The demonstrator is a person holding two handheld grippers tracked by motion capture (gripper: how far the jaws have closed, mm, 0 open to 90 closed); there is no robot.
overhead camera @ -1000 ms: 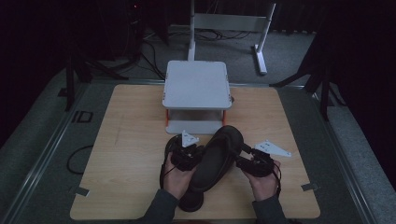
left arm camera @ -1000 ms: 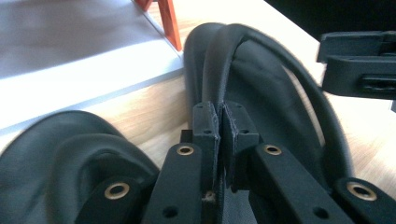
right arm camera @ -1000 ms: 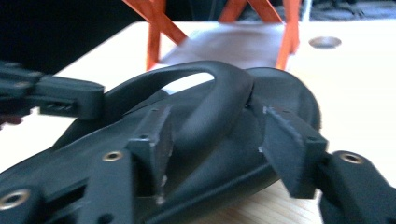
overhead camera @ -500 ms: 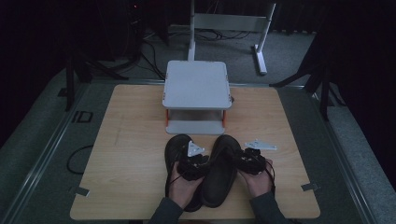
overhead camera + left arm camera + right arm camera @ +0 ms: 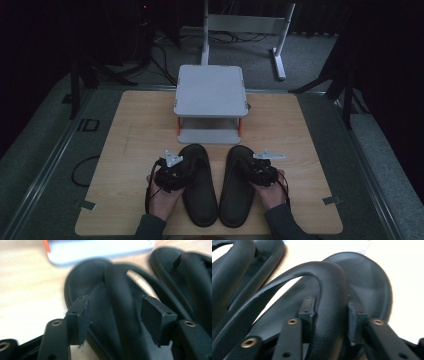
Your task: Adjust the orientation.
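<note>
High view: two black sandals, left sandal [image 5: 199, 185] and right sandal [image 5: 239, 186], side by side on the counter [image 5: 130, 130] before a grey stand [image 5: 210, 91]. Left gripper view: left gripper [image 5: 115, 315] spread apart astride the left sandal's strap [image 5: 117, 302], pads apart from it. Right gripper view: right gripper [image 5: 331, 312] clenched on the right sandal's strap [image 5: 329, 285].

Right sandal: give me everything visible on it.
The right sandal is black, smooth and rubbery-looking, with a flat sole and an arched strap. It lies flat on the wooden table, toe toward the grey stand, parallel to and beside the left sandal. The right claw is clamped on its strap.
</note>
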